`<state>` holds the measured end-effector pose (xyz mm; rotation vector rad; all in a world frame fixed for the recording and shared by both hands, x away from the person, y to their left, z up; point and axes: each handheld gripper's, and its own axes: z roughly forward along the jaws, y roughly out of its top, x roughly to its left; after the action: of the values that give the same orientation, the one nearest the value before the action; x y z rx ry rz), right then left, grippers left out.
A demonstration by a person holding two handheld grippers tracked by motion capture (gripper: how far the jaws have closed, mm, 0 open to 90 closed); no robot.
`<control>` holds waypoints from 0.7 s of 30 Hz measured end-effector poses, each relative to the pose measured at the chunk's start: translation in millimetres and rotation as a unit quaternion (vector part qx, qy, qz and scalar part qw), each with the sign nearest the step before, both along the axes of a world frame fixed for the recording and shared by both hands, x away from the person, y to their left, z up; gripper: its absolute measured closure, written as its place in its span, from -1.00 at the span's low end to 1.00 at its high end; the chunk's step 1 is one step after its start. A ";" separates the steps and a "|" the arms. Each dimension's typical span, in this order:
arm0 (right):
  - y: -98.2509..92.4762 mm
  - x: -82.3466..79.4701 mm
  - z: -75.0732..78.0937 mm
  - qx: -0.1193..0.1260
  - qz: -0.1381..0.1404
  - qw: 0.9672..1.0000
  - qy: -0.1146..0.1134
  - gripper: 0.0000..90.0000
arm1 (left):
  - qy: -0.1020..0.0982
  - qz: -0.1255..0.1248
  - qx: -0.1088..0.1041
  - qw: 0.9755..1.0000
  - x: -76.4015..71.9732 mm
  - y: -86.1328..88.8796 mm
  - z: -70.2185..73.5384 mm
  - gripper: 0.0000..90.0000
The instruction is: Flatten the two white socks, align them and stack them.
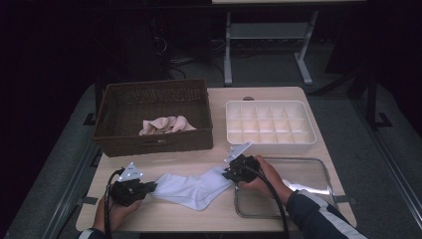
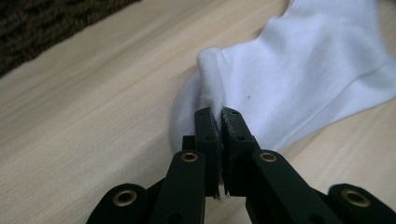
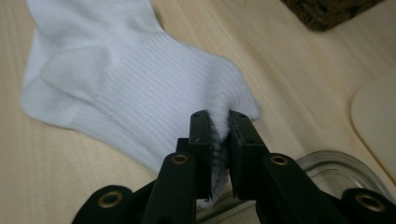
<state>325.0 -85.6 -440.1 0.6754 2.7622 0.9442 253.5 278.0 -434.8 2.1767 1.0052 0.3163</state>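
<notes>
Dark room all around, just this pale wooden table (image 1: 214, 211) lit up in front of me. I've got a white sock (image 1: 191, 188) lying flat near the front edge, roughly 6 o'clock on the tabletop, stretched out between my two tools. My left gripper (image 1: 148, 187) has its jaws clamped right down on one end of the sock, and in the left gripper view you can see a little ridge of fabric pinched up between the pads (image 2: 232, 135). My right gripper (image 1: 228, 173) is pinching the ribbed end, jaws almost closed with a thicker wad of knit squashed between them. Behind the sock, a brown wicker basket (image 1: 154, 142) sits at about 10 o'clock with a beige sock (image 1: 166, 125) crumpled inside, a white divided organizer tray (image 1: 271, 144) is at 2 o'clock, and a clear shallow tray (image 1: 326, 174) is at 4 o'clock under my right hand. Handling-wise I reckon this thing is super light, floppy and a bit stretchy, nothing to break, but it will sag and fold wherever it isn't supported. Grabbing it at the two far ends like this seems the smart spot, since a thin pinch of knit could slide out if I tug too hard.
</notes>
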 end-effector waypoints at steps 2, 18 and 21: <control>-2.7 -4.5 10.8 0.007 -0.002 1.000 -0.005 0.80 | -0.007 0.001 -0.014 1.000 -3.7 3.3 7.9 0.92; -11.3 -37.1 37.8 0.021 0.026 0.999 0.006 0.79 | 0.001 -0.010 -0.038 0.999 -22.4 9.0 14.5 0.92; -6.4 -29.7 26.2 0.003 0.032 0.999 -0.023 0.79 | -0.004 -0.008 -0.009 1.000 -15.5 3.9 4.6 0.92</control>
<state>295.3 -92.0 -413.9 0.5618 2.7569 0.9697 238.0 282.0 -430.2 2.1653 0.9823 0.3073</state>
